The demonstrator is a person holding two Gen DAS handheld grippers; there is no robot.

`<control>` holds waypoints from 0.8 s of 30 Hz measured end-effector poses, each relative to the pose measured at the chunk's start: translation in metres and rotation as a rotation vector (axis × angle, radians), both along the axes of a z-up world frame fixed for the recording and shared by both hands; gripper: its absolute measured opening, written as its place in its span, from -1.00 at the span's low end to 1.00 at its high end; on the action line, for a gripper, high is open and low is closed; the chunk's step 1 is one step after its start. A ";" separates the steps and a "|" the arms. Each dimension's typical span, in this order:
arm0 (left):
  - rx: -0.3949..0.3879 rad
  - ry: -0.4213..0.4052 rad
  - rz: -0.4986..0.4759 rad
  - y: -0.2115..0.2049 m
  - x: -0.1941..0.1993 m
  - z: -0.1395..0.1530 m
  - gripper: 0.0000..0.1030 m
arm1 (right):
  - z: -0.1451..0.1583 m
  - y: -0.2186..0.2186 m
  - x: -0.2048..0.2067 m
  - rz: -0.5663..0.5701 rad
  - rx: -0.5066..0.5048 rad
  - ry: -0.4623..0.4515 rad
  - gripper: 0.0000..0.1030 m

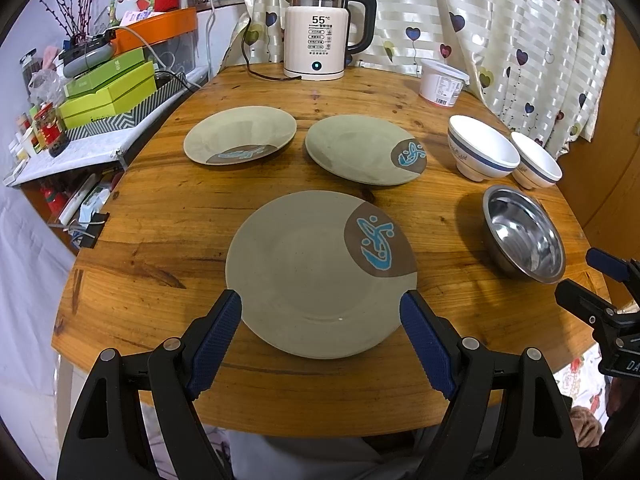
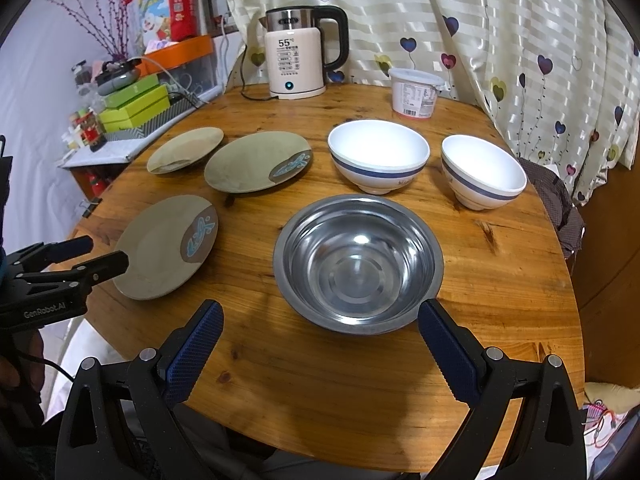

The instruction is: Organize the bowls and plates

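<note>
Three grey-green plates with a brown and blue patch lie on the round wooden table point(image 1: 160, 240): a near plate point(image 1: 316, 276), a far left plate point(image 1: 240, 134) and a far right plate point(image 1: 360, 148). My left gripper point(image 1: 321, 308) is open, its fingers straddling the near plate's front part. A steel bowl point(image 2: 358, 262) sits before my open right gripper point(image 2: 320, 320), with nothing between the fingers. Two white bowls with a blue band, one point(image 2: 378, 154) behind the steel bowl and one point(image 2: 482, 170) to its right, stand upright.
An electric kettle point(image 1: 320, 32) and a white lidded tub point(image 1: 442, 82) stand at the table's far edge, before a curtain point(image 1: 500, 20). A cluttered shelf with green boxes point(image 1: 108, 88) adjoins the table's left side. A person's sleeve shows at the left of the right wrist view.
</note>
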State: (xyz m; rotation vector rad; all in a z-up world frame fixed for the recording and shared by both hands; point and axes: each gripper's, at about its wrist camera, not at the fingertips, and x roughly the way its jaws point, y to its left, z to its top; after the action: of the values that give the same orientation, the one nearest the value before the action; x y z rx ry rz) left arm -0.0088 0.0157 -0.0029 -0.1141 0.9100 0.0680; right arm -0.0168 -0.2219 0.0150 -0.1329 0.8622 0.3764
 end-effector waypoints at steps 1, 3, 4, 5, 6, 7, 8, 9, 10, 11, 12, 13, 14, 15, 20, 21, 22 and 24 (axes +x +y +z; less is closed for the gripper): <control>0.000 0.000 -0.001 -0.001 0.000 0.000 0.59 | 0.000 0.001 0.000 -0.001 -0.001 -0.001 0.91; 0.000 0.000 -0.001 -0.001 0.000 0.000 0.59 | 0.000 0.001 0.001 -0.001 -0.001 -0.001 0.91; 0.000 0.000 -0.001 -0.001 0.000 0.000 0.59 | 0.000 0.001 0.000 -0.001 0.000 -0.002 0.91; 0.000 0.001 -0.001 -0.001 0.000 0.000 0.59 | 0.000 0.000 0.000 -0.001 0.001 -0.002 0.91; -0.001 0.001 -0.001 -0.001 0.001 0.000 0.59 | 0.001 0.001 0.000 -0.001 0.000 -0.001 0.91; -0.002 0.001 -0.001 0.000 0.001 0.000 0.59 | 0.000 0.001 0.001 -0.001 0.000 0.000 0.91; -0.001 0.001 -0.001 -0.001 0.001 0.001 0.59 | 0.000 0.001 0.001 -0.001 -0.001 -0.001 0.91; -0.002 0.001 0.000 -0.001 0.001 0.001 0.59 | 0.001 0.001 0.001 -0.001 -0.002 -0.001 0.91; -0.001 0.001 0.000 -0.001 0.001 0.001 0.59 | 0.000 0.001 0.001 -0.002 -0.001 0.000 0.91; -0.001 0.001 0.001 -0.001 0.001 0.001 0.59 | 0.000 0.001 0.001 -0.002 0.000 0.001 0.91; -0.001 0.001 0.001 -0.001 0.001 0.001 0.59 | 0.001 0.001 0.001 -0.001 0.000 0.001 0.91; -0.001 0.001 0.001 -0.001 0.001 0.001 0.59 | 0.001 0.001 0.001 -0.001 -0.001 0.000 0.91; -0.002 0.001 0.002 0.000 0.001 0.001 0.59 | 0.001 0.001 0.001 -0.001 -0.001 -0.001 0.91; -0.003 0.001 0.003 -0.001 0.001 0.001 0.59 | 0.001 0.002 0.001 -0.001 0.000 -0.001 0.91; -0.004 0.000 0.003 -0.001 0.001 0.001 0.59 | 0.001 0.002 0.001 0.000 0.000 -0.001 0.91; -0.005 0.000 0.003 -0.001 0.001 0.001 0.59 | 0.001 0.002 0.001 0.000 0.000 -0.002 0.91; -0.006 -0.001 0.003 -0.002 0.001 0.002 0.59 | 0.002 0.002 0.001 0.000 -0.001 -0.002 0.91; -0.006 -0.003 0.003 -0.002 0.001 0.002 0.59 | 0.002 0.002 0.001 0.000 -0.001 -0.004 0.91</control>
State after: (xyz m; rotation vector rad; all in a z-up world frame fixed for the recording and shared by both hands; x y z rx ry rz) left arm -0.0080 0.0137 -0.0009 -0.1215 0.9073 0.0682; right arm -0.0157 -0.2201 0.0167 -0.1346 0.8581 0.3761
